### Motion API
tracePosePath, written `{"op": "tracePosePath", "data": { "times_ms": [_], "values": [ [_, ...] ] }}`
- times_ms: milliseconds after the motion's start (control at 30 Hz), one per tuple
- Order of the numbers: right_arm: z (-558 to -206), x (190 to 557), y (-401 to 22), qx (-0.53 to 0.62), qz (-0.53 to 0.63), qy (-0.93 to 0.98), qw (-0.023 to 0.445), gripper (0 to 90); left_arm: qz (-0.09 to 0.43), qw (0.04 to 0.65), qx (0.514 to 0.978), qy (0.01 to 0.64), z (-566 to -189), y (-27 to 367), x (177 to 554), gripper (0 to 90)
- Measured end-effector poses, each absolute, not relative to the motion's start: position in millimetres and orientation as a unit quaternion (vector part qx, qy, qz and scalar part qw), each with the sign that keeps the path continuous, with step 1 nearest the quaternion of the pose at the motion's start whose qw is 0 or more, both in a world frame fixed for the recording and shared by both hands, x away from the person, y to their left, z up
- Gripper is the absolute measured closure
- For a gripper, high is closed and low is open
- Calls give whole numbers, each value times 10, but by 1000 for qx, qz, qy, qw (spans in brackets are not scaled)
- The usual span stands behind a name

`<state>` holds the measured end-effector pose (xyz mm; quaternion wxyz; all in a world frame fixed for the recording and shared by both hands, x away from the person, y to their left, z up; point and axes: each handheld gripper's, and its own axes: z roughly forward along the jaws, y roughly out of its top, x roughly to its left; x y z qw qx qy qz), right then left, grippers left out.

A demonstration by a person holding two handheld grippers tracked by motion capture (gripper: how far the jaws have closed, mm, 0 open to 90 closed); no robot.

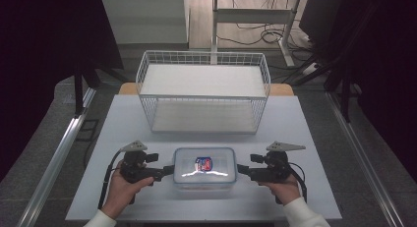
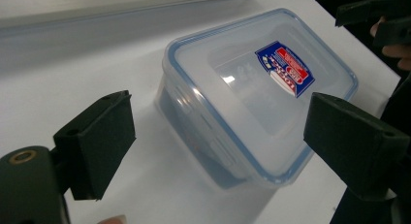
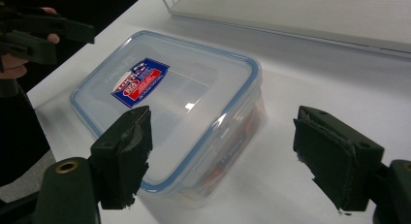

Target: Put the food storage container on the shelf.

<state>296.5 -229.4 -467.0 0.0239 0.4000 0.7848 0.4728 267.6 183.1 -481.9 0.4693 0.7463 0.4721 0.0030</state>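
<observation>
1. White surface (image 1: 295, 138), dark room around it, wire basket (image 1: 203, 92) at the far side w/ a white liner.
2. Clear plastic box (image 1: 205, 168) w/ blue-rimmed lid + red/blue sticker (image 1: 203, 163) sits near the front edge, lid on.
3. Left gripper (image 1: 168, 170) just beside the box's left end, jaws wide, nothing between them.
4. Right gripper (image 1: 242, 170) at the box's right end, jaws wide too, not gripping.
</observation>
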Motion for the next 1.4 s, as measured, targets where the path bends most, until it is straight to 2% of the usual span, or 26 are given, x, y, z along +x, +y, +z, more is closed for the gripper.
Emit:
{"op": "tracePosePath", "data": {
  "times_ms": [333,600,767,1133,1400],
  "values": [
    [-4758,3122,-2217,412,469,781,-4,192,-80,482,722,490,-4995,1784,2949,79],
    [-4796,3135,-2182,411,461,786,-16,155,-134,472,724,485,-5145,1711,2973,84],
    [-4865,3201,-2143,423,460,780,-48,134,-163,476,720,477,-5178,1686,2975,113],
    [-5033,3296,-2033,433,442,779,-105,135,-157,473,721,483,-5181,1703,2963,188],
    [-5067,3309,-2000,439,438,771,-143,212,-142,465,724,489,-5172,1692,2948,258]
  ]
}}
